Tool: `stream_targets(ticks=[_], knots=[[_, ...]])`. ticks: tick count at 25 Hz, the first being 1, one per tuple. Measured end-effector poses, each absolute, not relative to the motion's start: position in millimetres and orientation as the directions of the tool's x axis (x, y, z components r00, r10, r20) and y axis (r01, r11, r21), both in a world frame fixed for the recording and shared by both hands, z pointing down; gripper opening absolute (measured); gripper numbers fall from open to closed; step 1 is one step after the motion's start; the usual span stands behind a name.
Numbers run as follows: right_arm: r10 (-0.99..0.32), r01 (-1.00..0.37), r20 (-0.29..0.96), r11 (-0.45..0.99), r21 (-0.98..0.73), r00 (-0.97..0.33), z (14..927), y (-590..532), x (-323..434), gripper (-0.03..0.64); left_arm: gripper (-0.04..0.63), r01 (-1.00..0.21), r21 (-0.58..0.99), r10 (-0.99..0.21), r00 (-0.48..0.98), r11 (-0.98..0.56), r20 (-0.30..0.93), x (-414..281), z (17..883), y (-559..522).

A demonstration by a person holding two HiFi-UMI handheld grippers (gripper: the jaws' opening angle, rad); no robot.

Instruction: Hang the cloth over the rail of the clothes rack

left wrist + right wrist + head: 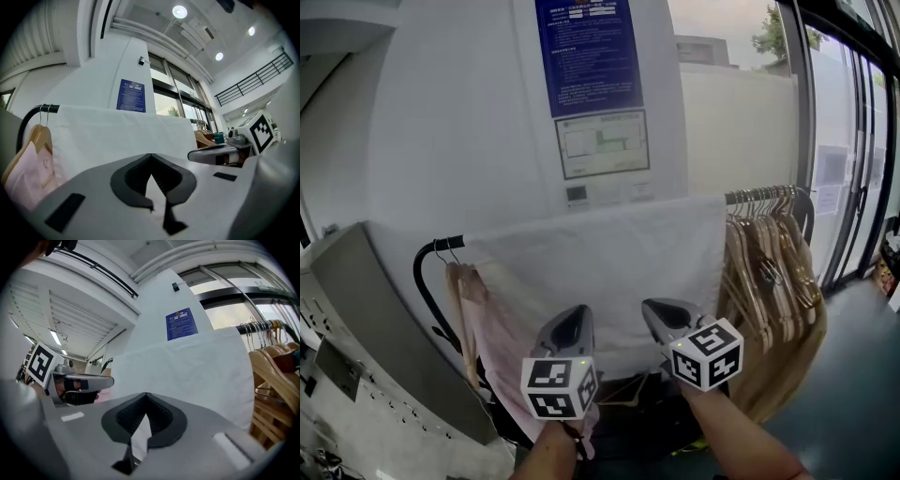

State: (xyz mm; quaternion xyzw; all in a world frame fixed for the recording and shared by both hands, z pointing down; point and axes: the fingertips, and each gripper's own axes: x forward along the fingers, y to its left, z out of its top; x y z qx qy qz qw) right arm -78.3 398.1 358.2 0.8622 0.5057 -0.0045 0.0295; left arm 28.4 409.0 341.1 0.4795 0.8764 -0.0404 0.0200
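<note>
White cloth lies draped over the rack rail, between pink garment and wooden hangers. Your left gripper and right gripper are clenched on nothing, since the rail likely carries it.

Wooden hangers, blue notice
</note>
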Motion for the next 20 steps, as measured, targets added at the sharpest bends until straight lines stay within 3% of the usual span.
stream_targets(ticks=[20], knots=[[0.873, 0.871, -0.064, -0.475, 0.123, 0.484, 325, 404, -75, 0.000, 0.005, 0.832, -0.081, 0.829, -0.554, 0.549, -0.077, 3, 328, 420]])
